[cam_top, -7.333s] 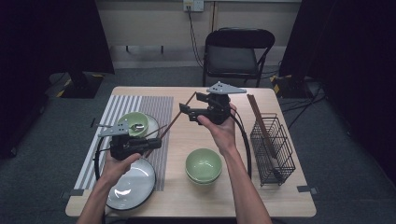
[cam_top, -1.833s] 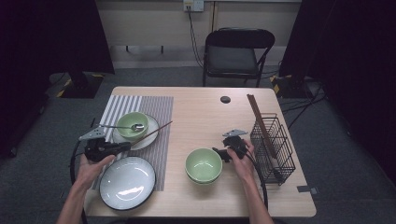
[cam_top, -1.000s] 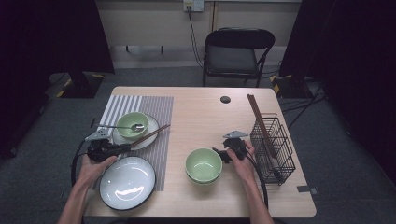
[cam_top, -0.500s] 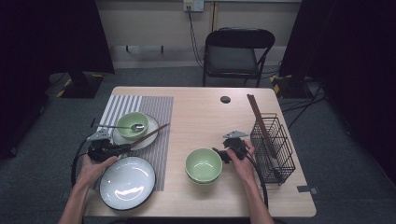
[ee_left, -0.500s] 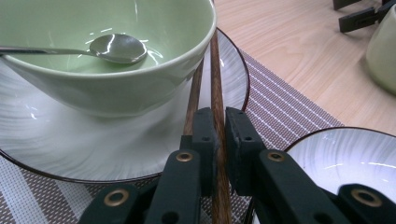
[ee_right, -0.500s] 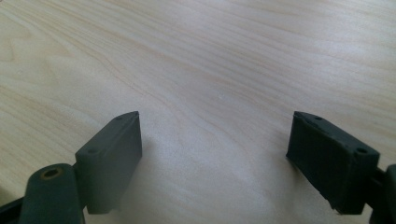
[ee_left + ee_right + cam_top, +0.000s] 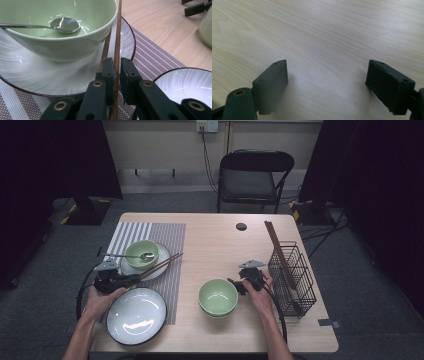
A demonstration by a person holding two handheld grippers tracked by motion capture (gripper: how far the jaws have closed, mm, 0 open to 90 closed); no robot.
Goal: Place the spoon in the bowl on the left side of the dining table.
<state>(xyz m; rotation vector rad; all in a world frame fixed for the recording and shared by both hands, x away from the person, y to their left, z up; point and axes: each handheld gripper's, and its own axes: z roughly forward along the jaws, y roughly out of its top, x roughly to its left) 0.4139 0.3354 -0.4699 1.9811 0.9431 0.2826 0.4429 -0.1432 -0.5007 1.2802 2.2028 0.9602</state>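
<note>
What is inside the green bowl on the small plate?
A metal spoon lies in the green bowl, handle over the rim. The bowl hides the plate beneath it, and partly the chopsticks.

A wire basket stands right; a chair behind.

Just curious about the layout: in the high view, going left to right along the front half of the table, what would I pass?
Left gripper → white plate → green bowl → right gripper → wire basket.

Black hand-held gripper with 2 blocky jaws, brass-ringed screws, grey triangular top plate, trailing black cable
</note>
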